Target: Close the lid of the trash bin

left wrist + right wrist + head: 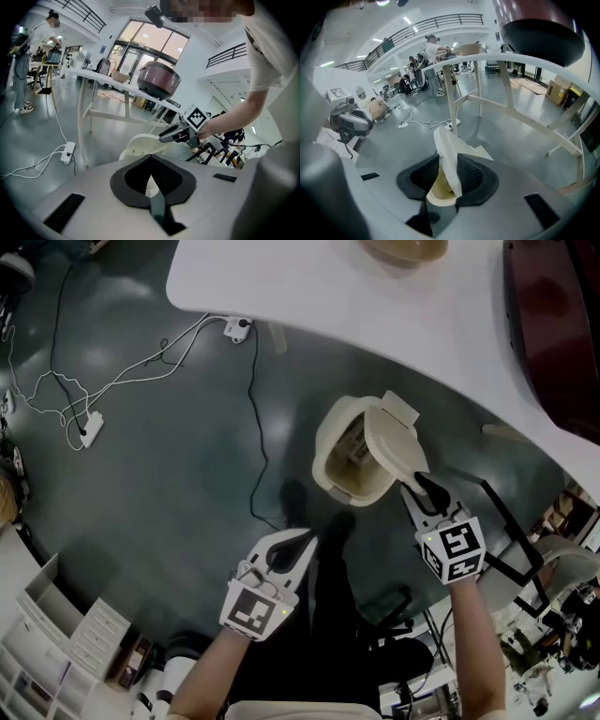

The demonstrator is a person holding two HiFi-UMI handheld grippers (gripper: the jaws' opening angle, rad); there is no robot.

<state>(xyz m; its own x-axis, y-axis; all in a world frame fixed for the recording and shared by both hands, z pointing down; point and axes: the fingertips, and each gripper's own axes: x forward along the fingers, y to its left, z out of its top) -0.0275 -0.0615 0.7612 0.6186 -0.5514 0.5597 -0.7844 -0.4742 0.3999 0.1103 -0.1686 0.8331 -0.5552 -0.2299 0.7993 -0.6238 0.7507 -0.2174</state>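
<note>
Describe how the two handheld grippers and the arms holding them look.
The left gripper and right gripper both have pale grey-white bodies tapering to black jaws with ribbed inner faces. Each carries a white cube printed with black square markers. The forearms are bare, and the person wears a white short-sleeved shirt.

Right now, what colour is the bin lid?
The lid is cream-white, shown best in the head view.

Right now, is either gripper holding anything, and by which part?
The right gripper grips the cream plastic trash-bin lid by its edge; the left gripper holds nothing.
</note>
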